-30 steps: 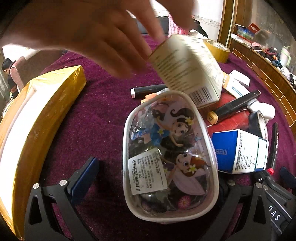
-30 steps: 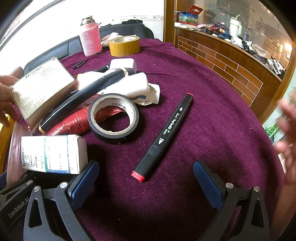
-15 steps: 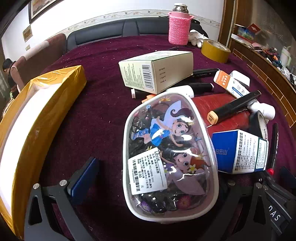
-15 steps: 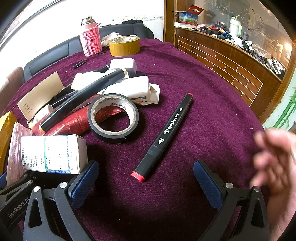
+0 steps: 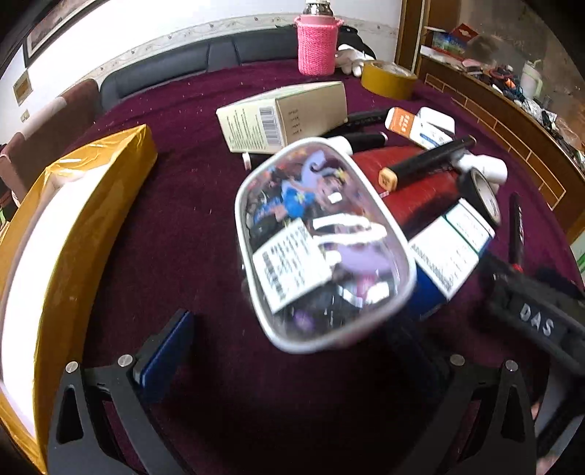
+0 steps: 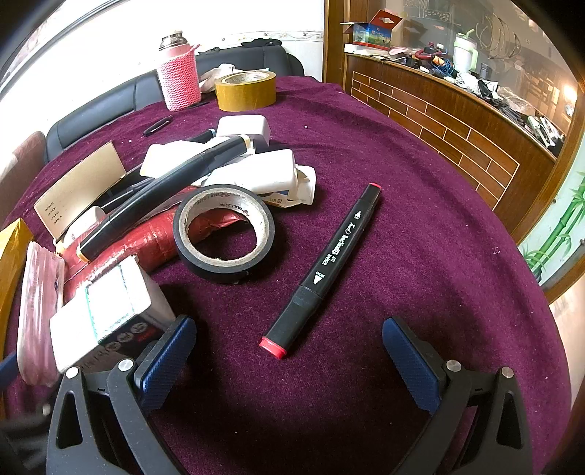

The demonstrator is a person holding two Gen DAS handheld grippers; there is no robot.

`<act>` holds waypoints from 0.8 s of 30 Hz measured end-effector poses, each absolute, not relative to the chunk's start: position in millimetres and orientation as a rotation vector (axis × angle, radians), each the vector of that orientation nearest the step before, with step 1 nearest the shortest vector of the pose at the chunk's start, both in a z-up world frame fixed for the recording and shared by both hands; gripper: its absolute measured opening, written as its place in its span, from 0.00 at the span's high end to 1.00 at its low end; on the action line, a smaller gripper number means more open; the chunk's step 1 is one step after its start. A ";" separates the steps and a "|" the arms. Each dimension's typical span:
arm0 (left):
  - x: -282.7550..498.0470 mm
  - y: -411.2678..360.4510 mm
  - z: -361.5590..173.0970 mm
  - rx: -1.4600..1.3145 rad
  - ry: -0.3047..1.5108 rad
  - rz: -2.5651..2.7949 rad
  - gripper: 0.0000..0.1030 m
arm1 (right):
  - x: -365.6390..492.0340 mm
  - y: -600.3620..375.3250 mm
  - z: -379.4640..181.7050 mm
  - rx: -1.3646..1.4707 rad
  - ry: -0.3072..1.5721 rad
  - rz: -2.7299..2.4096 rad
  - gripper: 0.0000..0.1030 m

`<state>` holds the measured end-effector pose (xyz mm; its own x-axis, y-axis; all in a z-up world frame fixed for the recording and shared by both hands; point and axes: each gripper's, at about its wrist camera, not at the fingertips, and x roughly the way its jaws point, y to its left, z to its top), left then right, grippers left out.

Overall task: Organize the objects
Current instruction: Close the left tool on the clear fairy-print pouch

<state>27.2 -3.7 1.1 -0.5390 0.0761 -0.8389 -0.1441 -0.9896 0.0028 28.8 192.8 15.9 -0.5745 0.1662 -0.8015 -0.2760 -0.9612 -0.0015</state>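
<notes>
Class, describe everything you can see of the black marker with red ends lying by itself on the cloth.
The black marker is a long, plastic-looking barrel with red tips at both ends and white printed lettering along its side. It lies flat and diagonal on the purple cloth, capped, apart from the black tape roll, ahead of the open right gripper. Only the cloth touches it.

table [image 6: 420,234]: maroon cloth | sofa [image 5: 219,58]: dark, behind | counter [image 6: 457,120]: wooden, right | wall [image 5: 164,22]: white

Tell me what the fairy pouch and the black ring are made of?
The fairy pouch looks like clear, glossy soft plastic: light glints off it and its contents show through. The black ring looks like a roll of shiny plastic tape wound on a pale, matte cardboard-looking core.
</notes>
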 end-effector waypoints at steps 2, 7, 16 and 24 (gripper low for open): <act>35.0 -12.6 8.6 -1.413 0.072 2.637 0.00 | 30.6 193.3 17.3 -1.326 0.170 2.583 0.00; 70.5 -43.0 64.8 -1.134 0.047 2.720 0.00 | 29.2 196.7 17.2 -1.464 0.114 2.623 0.00; 57.9 -74.3 127.2 -0.997 0.136 2.682 0.00 | 64.2 206.6 57.6 -1.378 0.155 2.720 0.01; 26.0 -67.0 64.8 -1.227 -0.358 2.583 0.00 | 68.8 185.6 78.6 -1.207 0.138 2.920 0.00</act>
